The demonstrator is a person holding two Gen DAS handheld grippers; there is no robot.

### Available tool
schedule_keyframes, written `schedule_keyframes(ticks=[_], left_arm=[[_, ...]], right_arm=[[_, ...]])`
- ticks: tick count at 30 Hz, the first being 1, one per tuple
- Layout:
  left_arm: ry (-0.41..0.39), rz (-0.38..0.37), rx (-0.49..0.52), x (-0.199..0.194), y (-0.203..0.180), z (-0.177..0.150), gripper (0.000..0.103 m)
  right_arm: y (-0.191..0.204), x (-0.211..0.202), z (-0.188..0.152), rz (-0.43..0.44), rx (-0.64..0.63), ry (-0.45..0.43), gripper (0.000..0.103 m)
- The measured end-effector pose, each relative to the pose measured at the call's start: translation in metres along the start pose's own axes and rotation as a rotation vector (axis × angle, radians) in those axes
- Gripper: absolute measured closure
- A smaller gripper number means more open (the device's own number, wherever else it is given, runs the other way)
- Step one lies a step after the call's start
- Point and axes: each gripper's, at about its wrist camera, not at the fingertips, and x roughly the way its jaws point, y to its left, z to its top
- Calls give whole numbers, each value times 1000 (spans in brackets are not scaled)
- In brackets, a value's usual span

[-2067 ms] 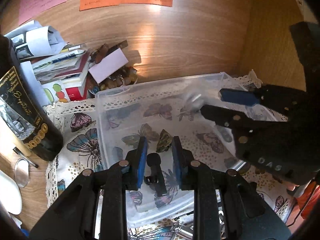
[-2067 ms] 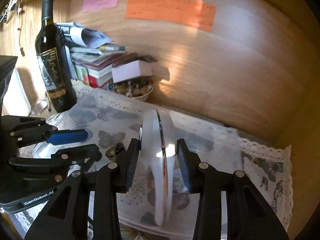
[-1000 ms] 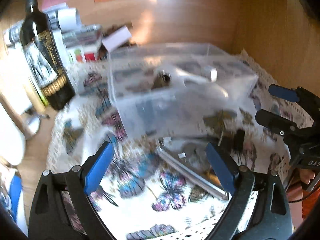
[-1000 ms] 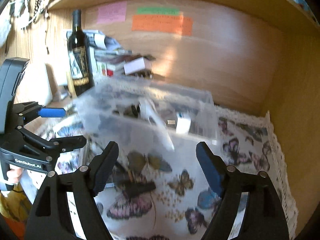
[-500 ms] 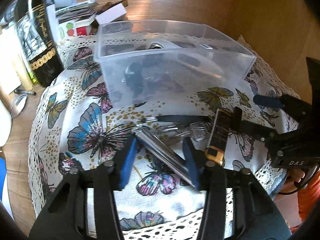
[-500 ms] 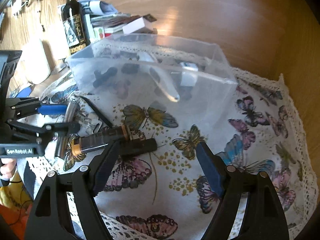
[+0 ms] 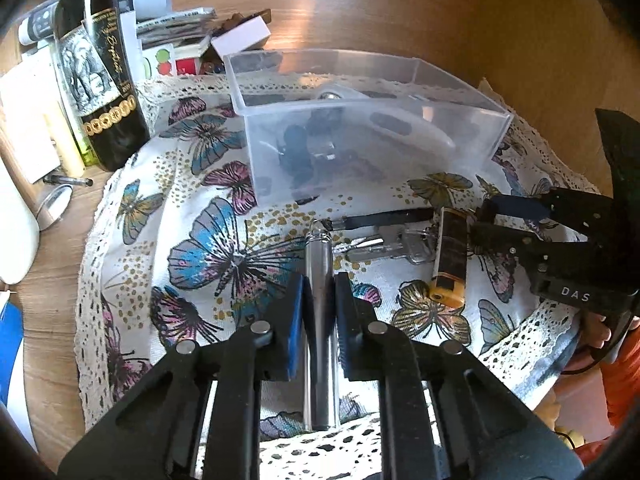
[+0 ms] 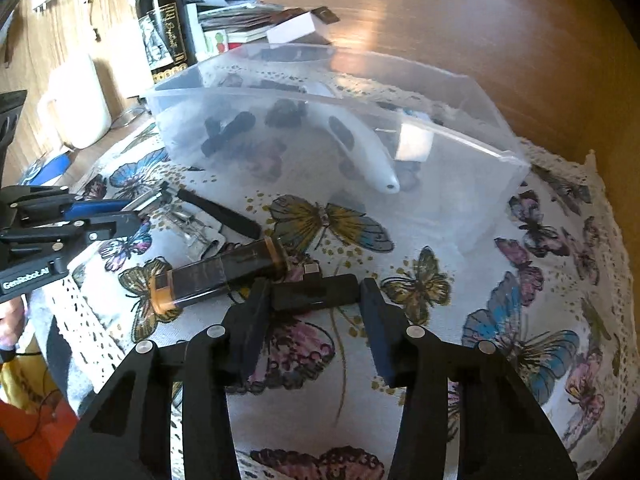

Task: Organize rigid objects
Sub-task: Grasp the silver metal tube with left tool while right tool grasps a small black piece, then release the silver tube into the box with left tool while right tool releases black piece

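Observation:
My left gripper (image 7: 319, 292) is shut on a silver metal cylinder (image 7: 319, 264) that lies on the butterfly cloth (image 7: 208, 248). My right gripper (image 8: 314, 292) has its fingers around a small black block (image 8: 314, 291) on the cloth, touching both of its ends. A dark lighter with orange ends (image 8: 218, 274) lies just left of the block, also in the left wrist view (image 7: 452, 256). A clear plastic box (image 7: 360, 128) behind holds a white rounded object (image 8: 360, 148) and black pieces. A black stick (image 8: 220, 212) and keys (image 7: 396, 244) lie on the cloth.
A dark wine bottle (image 7: 100, 68) stands at the back left beside stacked books and papers (image 7: 172, 36). A white jug (image 8: 76, 104) stands left. The wooden wall (image 7: 400, 12) rises close behind the box. The cloth's lace edge (image 7: 320, 452) runs along the front.
Both grippers have left the box, opened and come down to the cloth. The left has shut on the silver cylinder. The right has narrowed around the black block.

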Motion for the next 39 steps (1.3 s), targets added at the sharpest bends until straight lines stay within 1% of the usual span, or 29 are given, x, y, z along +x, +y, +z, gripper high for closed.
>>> schedule_keyframes(ticks=[8,13,17,27,32,39], left_arm=[[-100,23,5,-27,0,12,88],[-177,23,13,-46,-2,23,88],[-230,22,12,-58,-5,35,88],[-345,17,3,-84,0,68,88],[-365,21,-4,-84,7,88,88],[-327,33,-20,-60,19,115,88]], right_arm=[[-6,-22,5,-22,48,-80,61],[-7,-45,14,-51,60,-163,61],[-7,-60,22,-76,60,-220,61],[-15,-80,46,-81,92,-322,61],[-19,-86,61,-76,107,-370,61],[-19,-84,83,-67,102,-408,61]])
